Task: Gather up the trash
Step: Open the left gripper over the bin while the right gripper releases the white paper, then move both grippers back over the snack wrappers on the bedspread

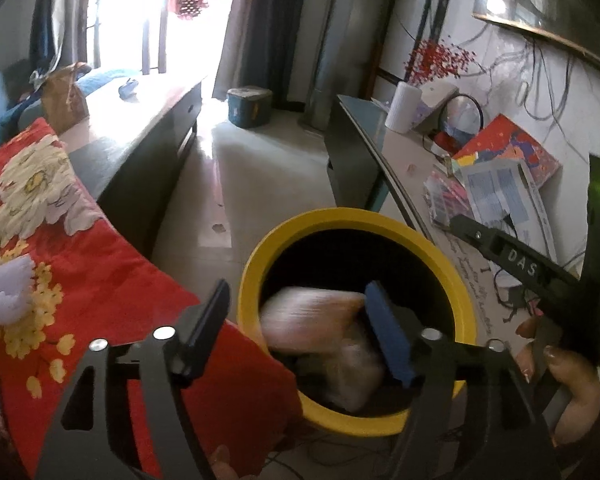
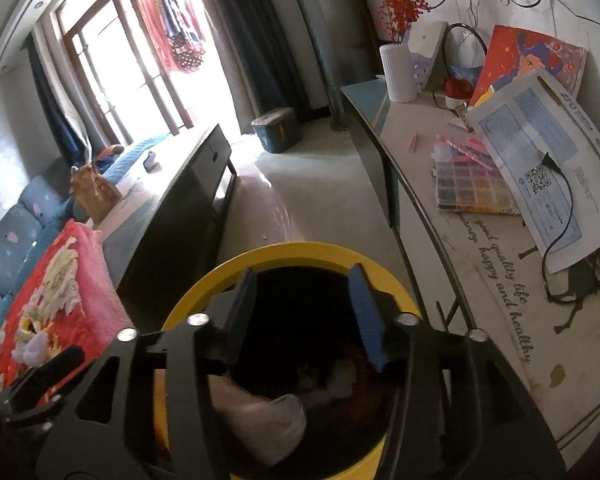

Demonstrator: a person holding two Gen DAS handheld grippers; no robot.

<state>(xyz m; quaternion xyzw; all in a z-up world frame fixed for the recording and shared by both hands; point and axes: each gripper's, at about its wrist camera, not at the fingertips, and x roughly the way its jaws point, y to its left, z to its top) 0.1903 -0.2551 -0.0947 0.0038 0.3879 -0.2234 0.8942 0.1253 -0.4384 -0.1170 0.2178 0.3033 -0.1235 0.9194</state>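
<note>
Drop step: round yellow-rimmed bin [image 1: 256,280] sits on the floor beside the red floral blanket [image 1: 112,280]. Pale crumpled plastic wrapper [image 1: 320,332] is blurred inside the bin mouth, free of the pads. Left gripper [image 1: 300,328] wide, empty; right gripper [image 2: 304,312] half-spread, empty. Keep both over the opening until the trash settles. Only the right view shows darker trash deeper down.
</note>
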